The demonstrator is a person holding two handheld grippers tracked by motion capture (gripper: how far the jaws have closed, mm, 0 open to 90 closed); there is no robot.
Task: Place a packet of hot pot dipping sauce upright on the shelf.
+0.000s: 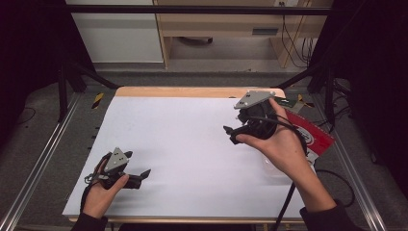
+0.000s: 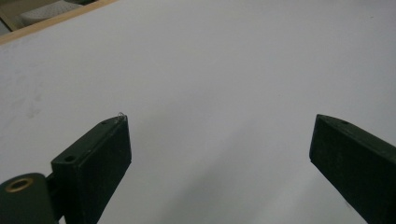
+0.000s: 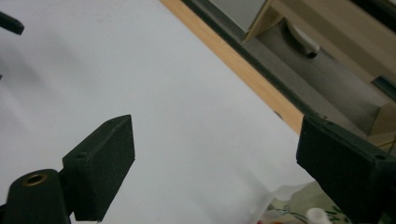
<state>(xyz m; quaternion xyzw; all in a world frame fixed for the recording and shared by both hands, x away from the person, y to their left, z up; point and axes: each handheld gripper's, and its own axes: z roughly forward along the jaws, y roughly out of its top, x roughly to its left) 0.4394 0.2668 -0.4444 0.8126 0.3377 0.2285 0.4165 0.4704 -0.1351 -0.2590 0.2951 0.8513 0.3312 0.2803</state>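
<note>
1. We're at the approach step, by our read: nothing's held yet. Right gripper [image 1: 235, 131] is up off the table [image 1: 183, 144], jaws wide apart, empty. Left gripper [image 1: 139, 175] is low near the table's near-left corner, jaws also apart & empty.

2. Where's the thing? A red-and-white packet [image 1: 315, 134] lies at the table's right edge, behind & beside the right hand [image 1: 281, 144], i.e. to the rear of the right jaws, not between them. In the right gripper view a crinkled clear plastic bag [image 3: 280, 198] w/ printed stuff under it peeks up just beside the right-hand jaw, low in the view. Can't tell if bag & packet are one item or two.

3. In front of the right jaws: bare white table, wood edge off to the right. Tip of the left gripper's jaw [image 3: 10, 22] shows far off, top left.

4. Pose: right hand is raised, wrist cocked, jaws aimed left & slightly down toward table centre. Left hand [image 1: 103, 190] rests low, jaws pointing right across the table, near level; left gripper view has nothing but white table betw. the jaws.

5. Next move, our guess: right gripper has to swing back toward the packet, drop low, get an edge betw. the jaws. Thin, floppy plastic → needs a flat, low approach or it'll slide away.

6. Left gripper is well apart from all that; likely standby for now.
</note>
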